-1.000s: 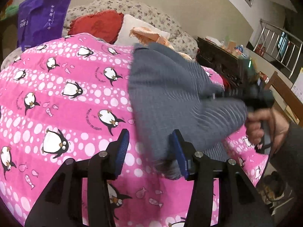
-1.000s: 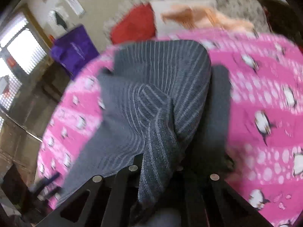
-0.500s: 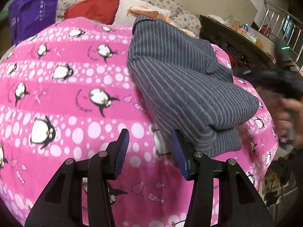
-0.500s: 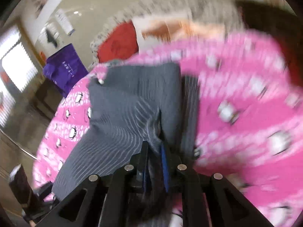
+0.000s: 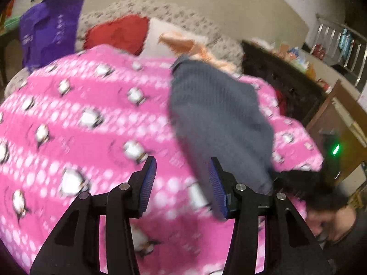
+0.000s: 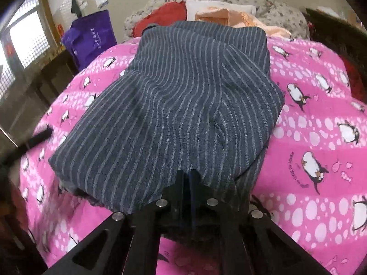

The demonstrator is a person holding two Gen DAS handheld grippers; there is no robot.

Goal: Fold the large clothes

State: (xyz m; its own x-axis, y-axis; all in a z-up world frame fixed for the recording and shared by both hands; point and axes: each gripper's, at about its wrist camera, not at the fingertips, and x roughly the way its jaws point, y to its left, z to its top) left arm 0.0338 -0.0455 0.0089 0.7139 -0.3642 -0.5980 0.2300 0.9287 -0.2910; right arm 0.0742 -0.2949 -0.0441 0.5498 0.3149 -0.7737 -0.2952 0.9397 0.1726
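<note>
A grey pinstriped garment point(image 6: 183, 105) lies folded on the pink penguin-print bedcover point(image 6: 321, 119). My right gripper point(image 6: 189, 178) is shut at the garment's near edge, its fingers pinched on the cloth there. In the blurred left wrist view the garment point(image 5: 218, 119) lies to the right on the bedcover point(image 5: 80, 126). My left gripper point(image 5: 182, 183) is open and empty above the cover, just left of the garment's near end. The right gripper's dark body point(image 5: 305, 181) shows at that end.
A purple bag point(image 6: 89, 39) stands at the far left beside the bed. Red point(image 6: 165, 16), white and peach pillows point(image 6: 229, 13) lie at the head. A dark wooden cabinet point(image 5: 286, 78) stands to the right in the left wrist view.
The garment's lifted fold has come down and now lies flat over the rest. My right gripper stays shut at its near edge. My left gripper stays open and has pulled back.
</note>
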